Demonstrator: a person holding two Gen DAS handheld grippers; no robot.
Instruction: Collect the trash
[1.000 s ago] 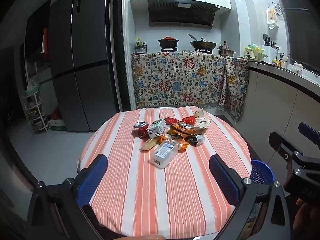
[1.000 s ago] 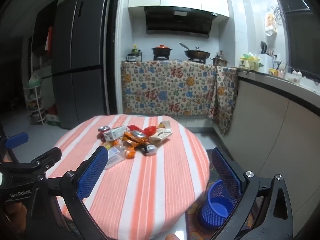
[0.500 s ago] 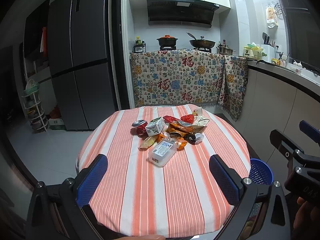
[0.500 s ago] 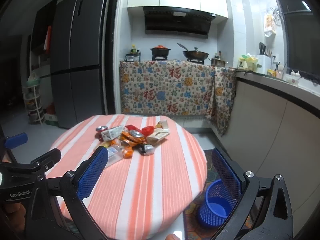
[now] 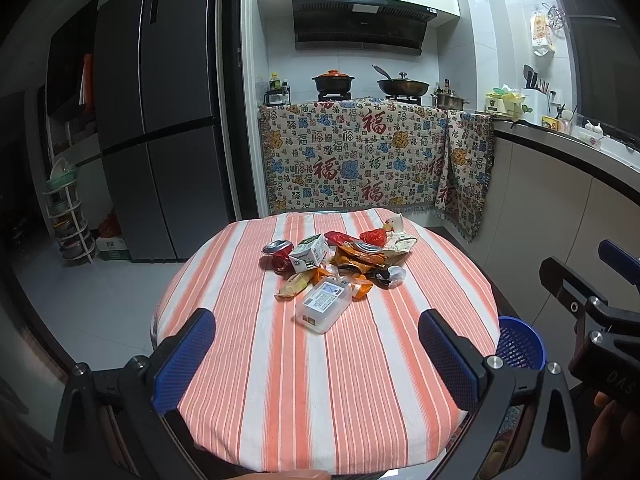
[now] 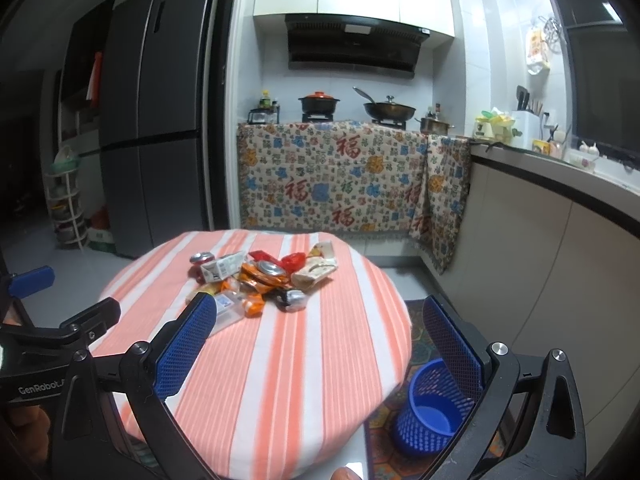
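A pile of trash (image 5: 340, 262) lies on the far half of a round table with an orange-and-white striped cloth (image 5: 320, 380): a clear plastic box (image 5: 325, 300), a small carton (image 5: 310, 258), a crushed can (image 5: 277, 247), orange and red wrappers. The pile also shows in the right wrist view (image 6: 264, 276). A blue mesh bin (image 6: 434, 408) stands on the floor right of the table; its rim shows in the left wrist view (image 5: 520, 344). My left gripper (image 5: 316, 356) and right gripper (image 6: 320, 344) are open and empty, held before the table's near edge.
A kitchen counter draped in patterned cloth (image 5: 360, 160) stands behind the table, with pots on the stove. A dark fridge (image 5: 160, 120) stands at the left, a rack (image 5: 68, 216) beside it. A counter (image 6: 560, 208) runs along the right wall.
Both grippers have drawn back and risen a little from the table, so the pile looks smaller and farther. Both stay open.
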